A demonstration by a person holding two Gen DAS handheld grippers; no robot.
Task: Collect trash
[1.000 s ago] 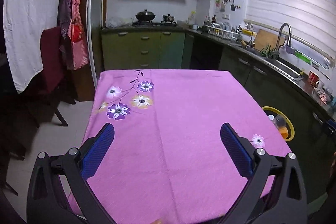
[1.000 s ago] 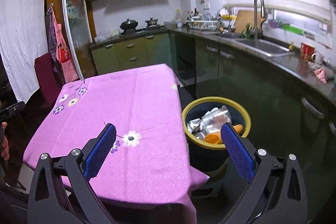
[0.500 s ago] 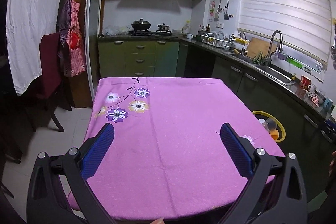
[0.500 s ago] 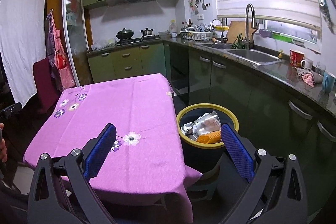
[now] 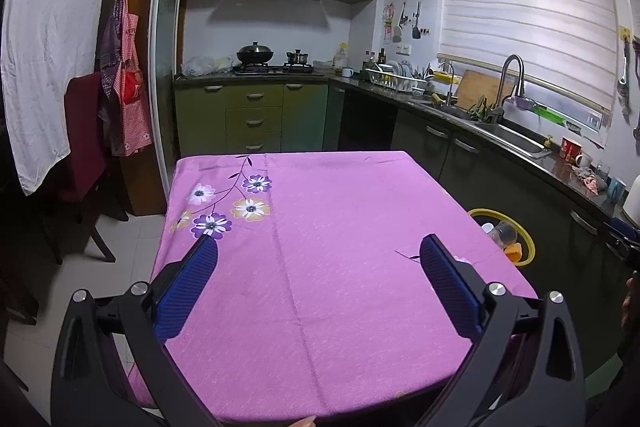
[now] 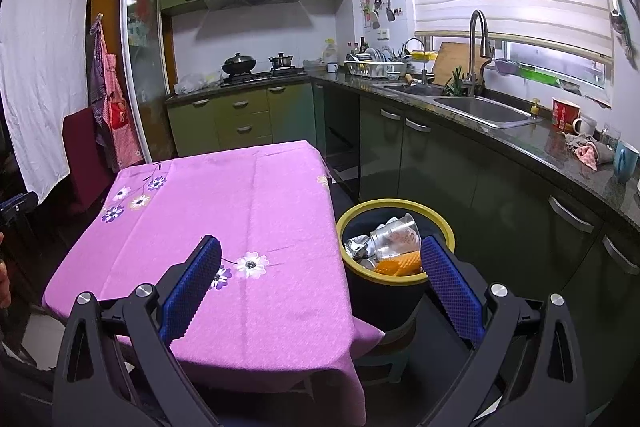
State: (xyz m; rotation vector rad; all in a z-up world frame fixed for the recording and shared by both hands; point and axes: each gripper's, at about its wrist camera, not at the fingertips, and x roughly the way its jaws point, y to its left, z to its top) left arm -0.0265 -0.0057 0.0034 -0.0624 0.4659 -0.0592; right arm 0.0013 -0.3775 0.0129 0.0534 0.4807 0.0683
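Ahead of both grippers, filling most of each view: table w/ purple floral cloth (image 5: pixel 340 267). From the left gripper (image 5: pixel 318 259) it lies straight in front and below, spanning the gap between the fingers; from the right gripper (image 6: pixel 320 259) it sits front-left, its near right corner between the fingers.

Beyond the table, far side: green kitchen cabinets (image 5: pixel 256 115) w/ stove on top. Counter w/ sink (image 6: pixel 480 111) runs along the right of both tools.

Right of the table, just beside its edge: dark trash bin w/ yellow rim (image 6: pixel 394 205), standing on a low stool. From the right gripper it's close, front-right, partly behind the right finger. From the left gripper it's farther off to the right, only its rim (image 5: pixel 528 247) showing past the table edge.

Inside the bin: clear plastic cup (image 6: pixel 394 235) on its side, crumpled foil wrapper (image 6: pixel 356 243), orange piece (image 6: pixel 400 263) – trash is in the bin, none seen on the cloth.

Left gripper: fingers spread wide, nothing between the blue pads (image 5: pixel 188 291).
Right gripper: same, spread wide, holding nothing, pads (image 6: pixel 192 287) bare.
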